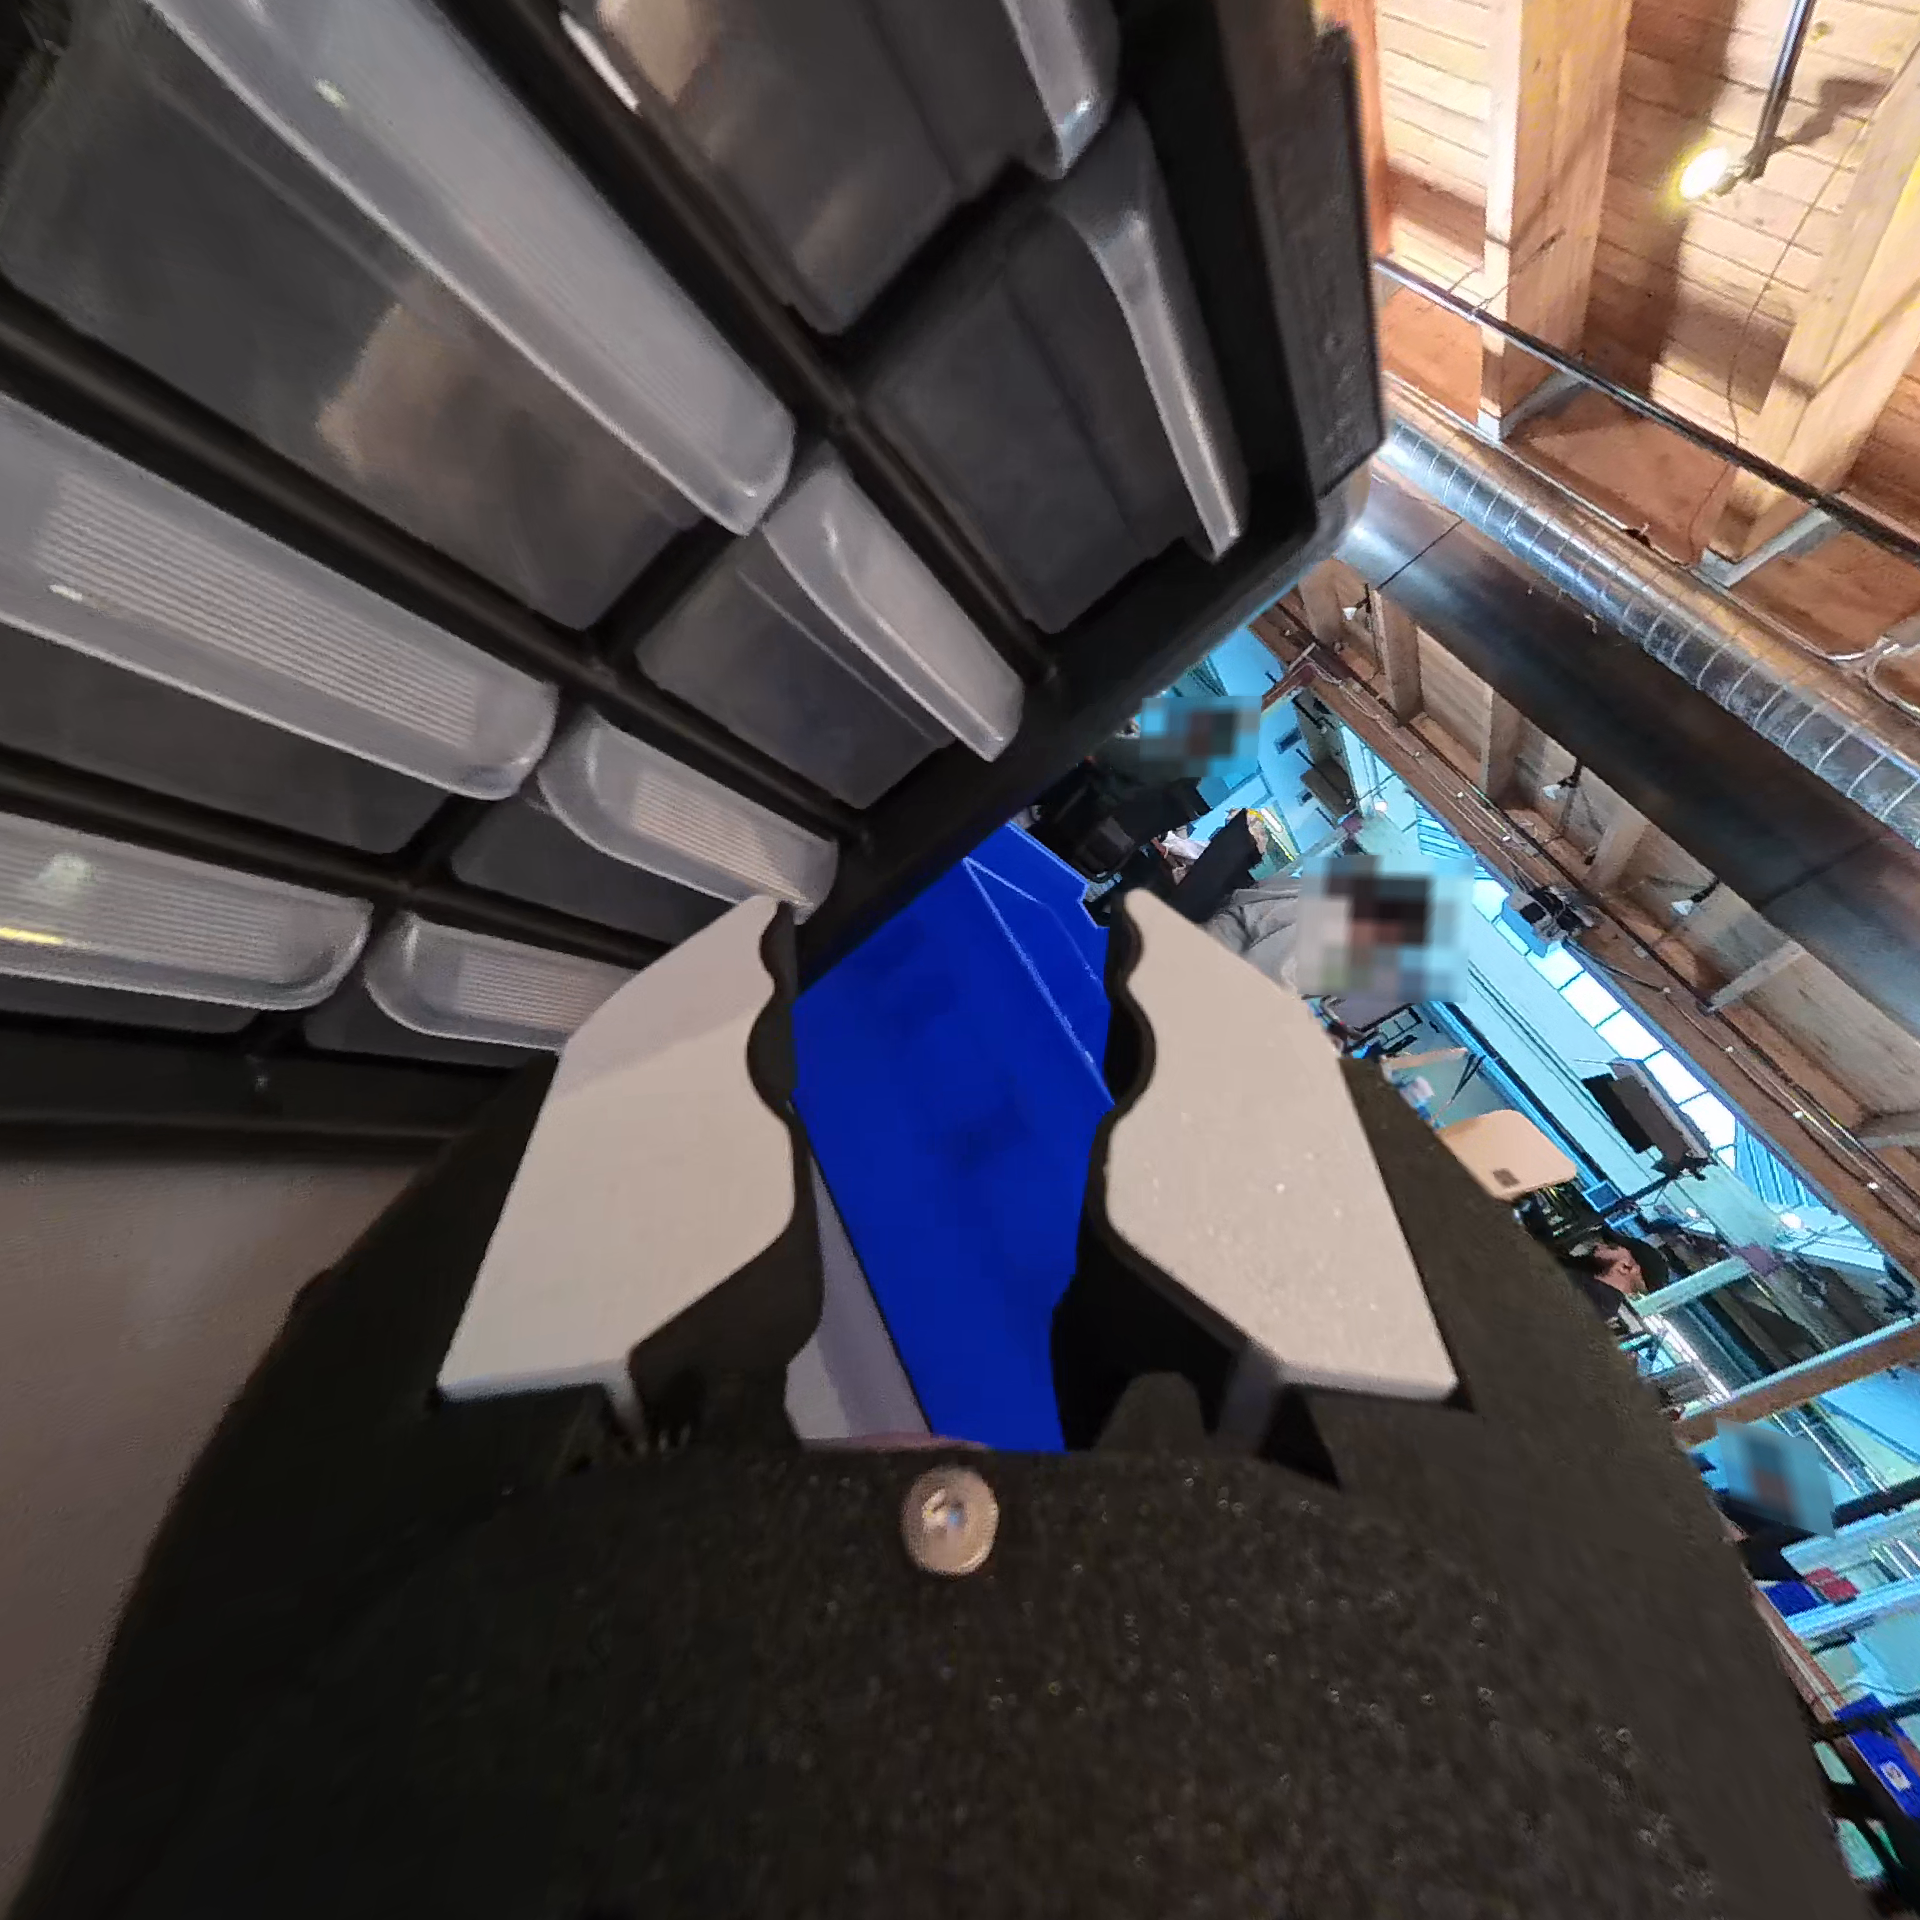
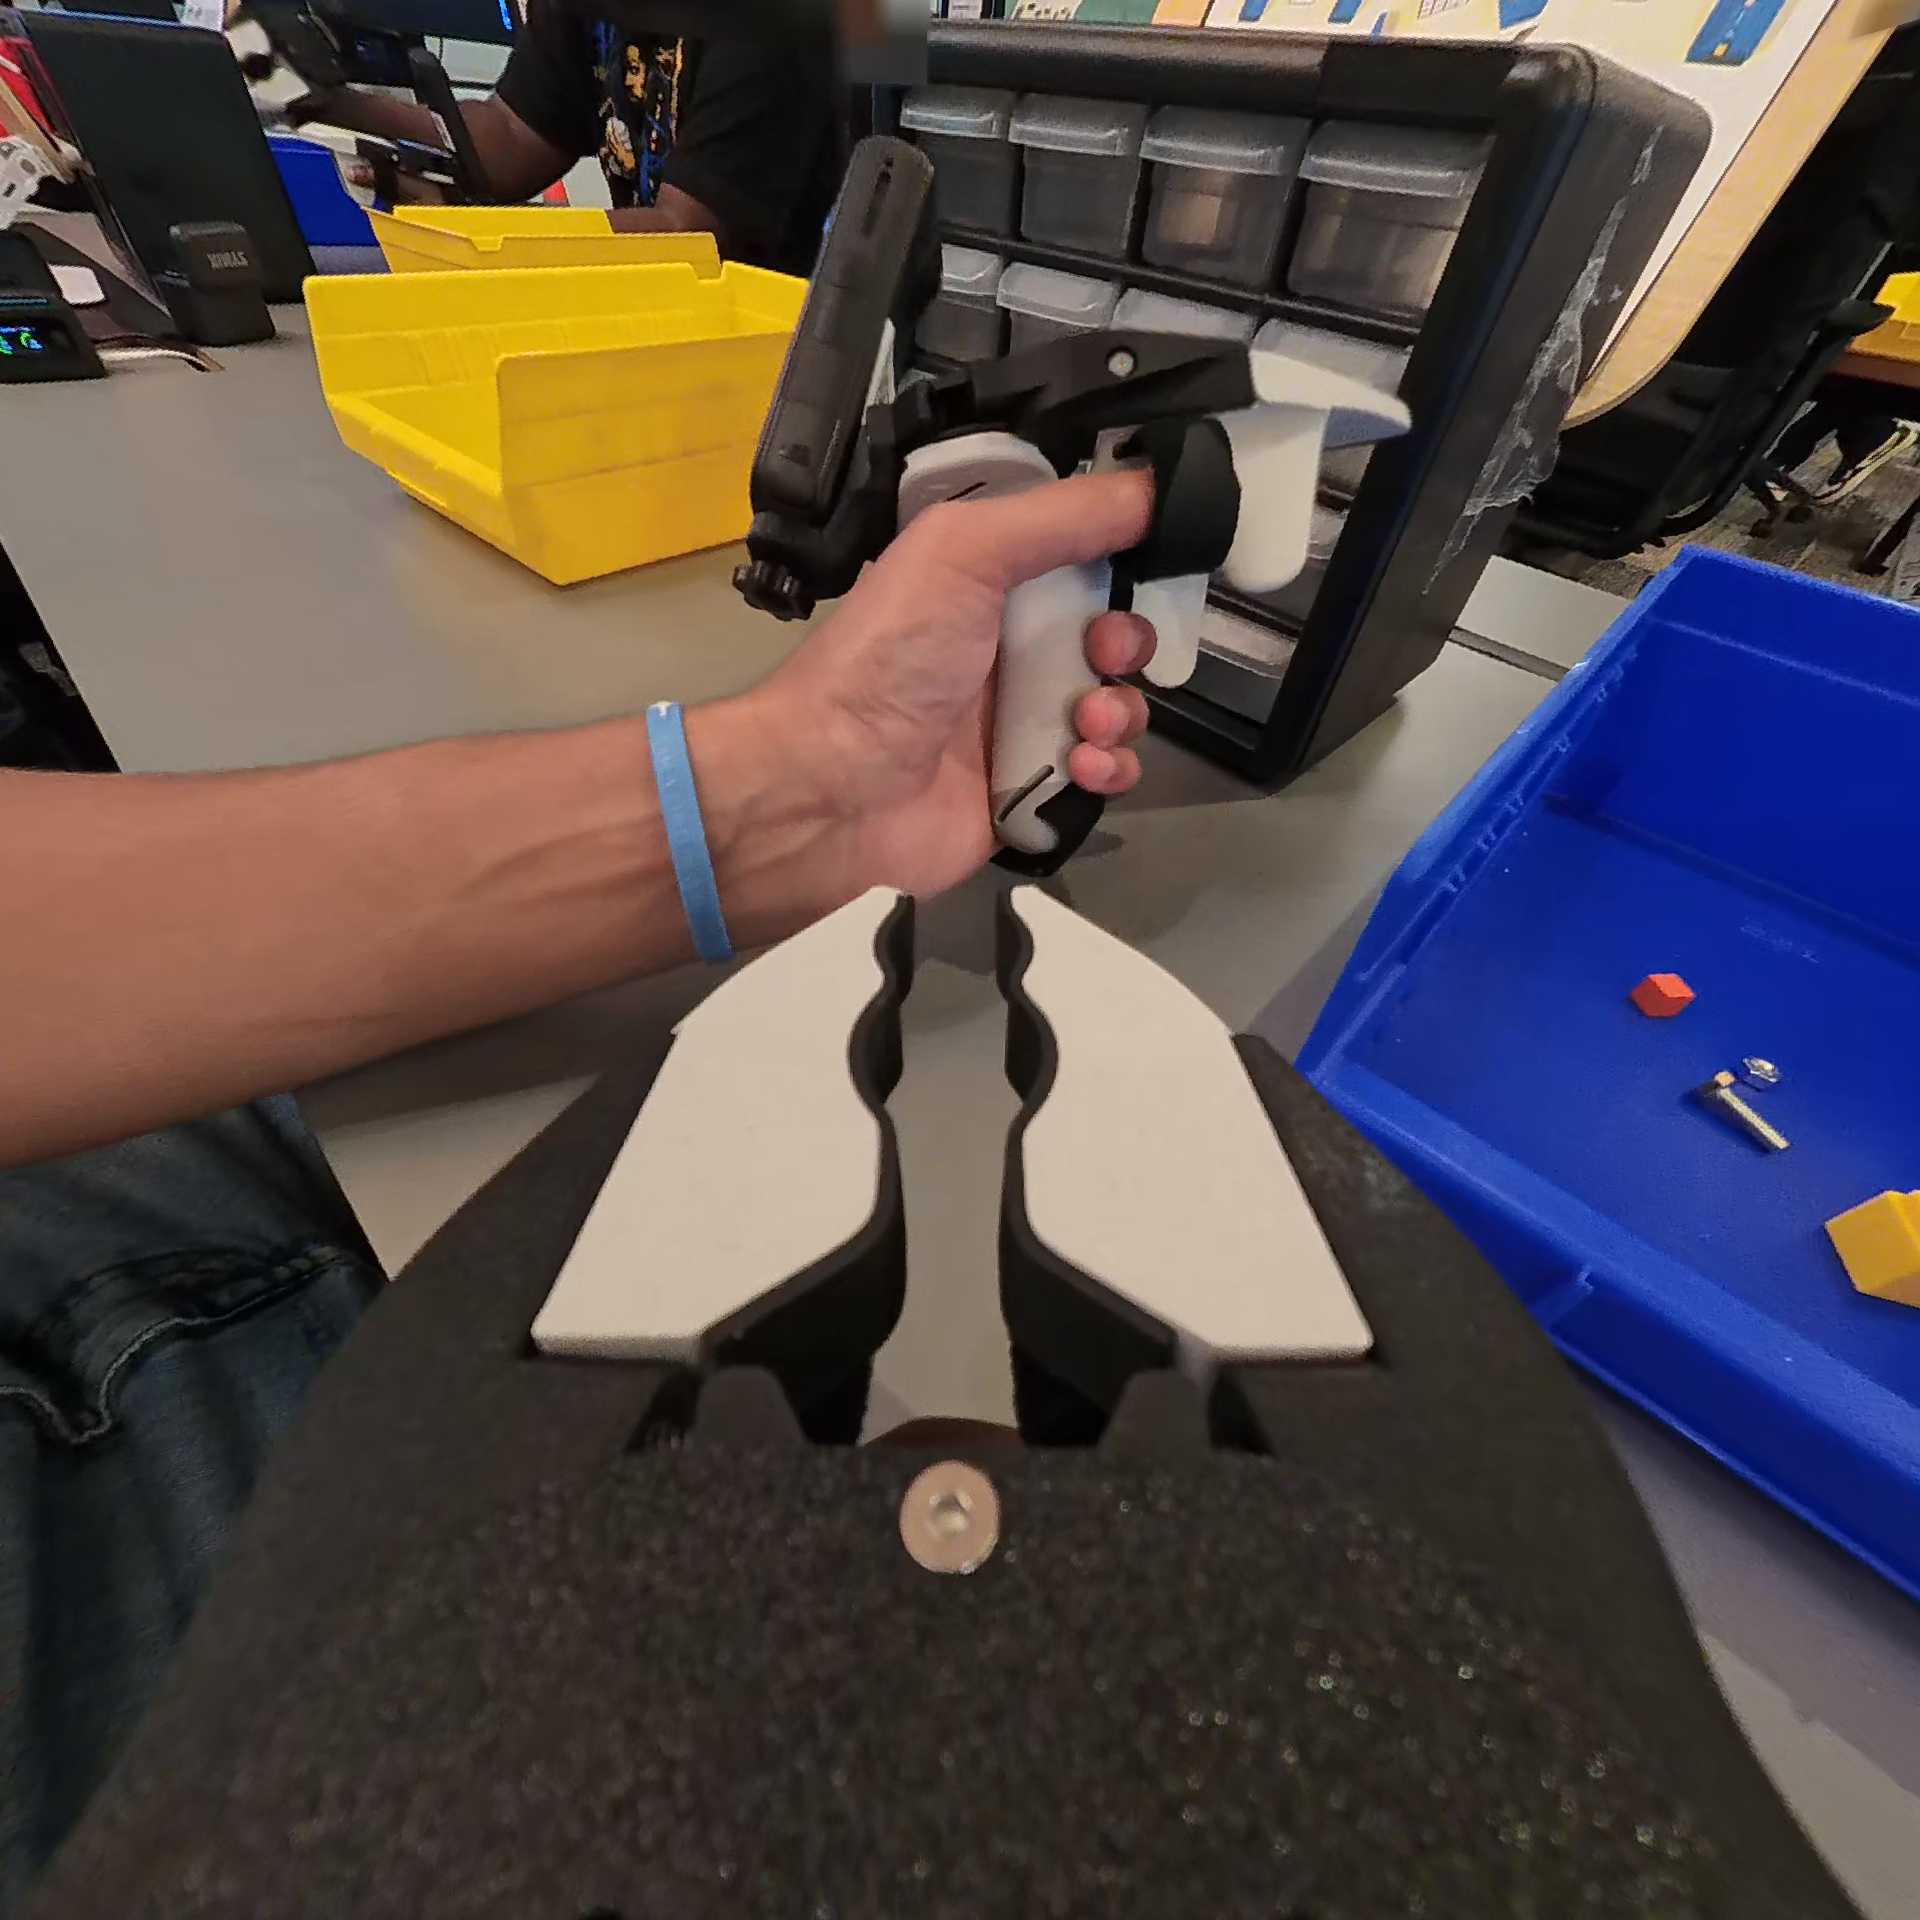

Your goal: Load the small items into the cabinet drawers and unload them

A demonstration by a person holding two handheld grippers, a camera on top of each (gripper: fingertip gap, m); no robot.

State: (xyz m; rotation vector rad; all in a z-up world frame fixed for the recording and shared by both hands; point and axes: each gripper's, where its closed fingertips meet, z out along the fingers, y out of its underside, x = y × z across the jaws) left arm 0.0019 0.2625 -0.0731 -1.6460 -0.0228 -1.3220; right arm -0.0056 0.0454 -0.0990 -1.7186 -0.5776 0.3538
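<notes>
The black cabinet (image 2: 1475,436) with clear drawers stands on the grey table. It fills the upper left of the left wrist view (image 1: 416,436), seen tilted, with its drawers pushed in. My left gripper (image 1: 951,914) is open and empty close to the cabinet's lower right drawers. From the right wrist view it (image 2: 1309,457) is held by a hand in front of the cabinet face. My right gripper (image 2: 956,904) is empty, its jaws a narrow gap apart, low over the table. The blue bin (image 2: 1538,935) on the right holds a red cube (image 2: 1662,994), a bolt (image 2: 1745,1114), a nut (image 2: 1761,1070) and a yellow block (image 2: 1881,1257).
Two yellow bins (image 2: 540,416) stand at the back left of the table (image 2: 208,540). A forearm with a blue wristband (image 2: 686,831) crosses in front of my right gripper. A person sits behind the yellow bins. The blue bin also shows between my left fingers (image 1: 935,1091). There is about 20 cm between the tips of the two grippers.
</notes>
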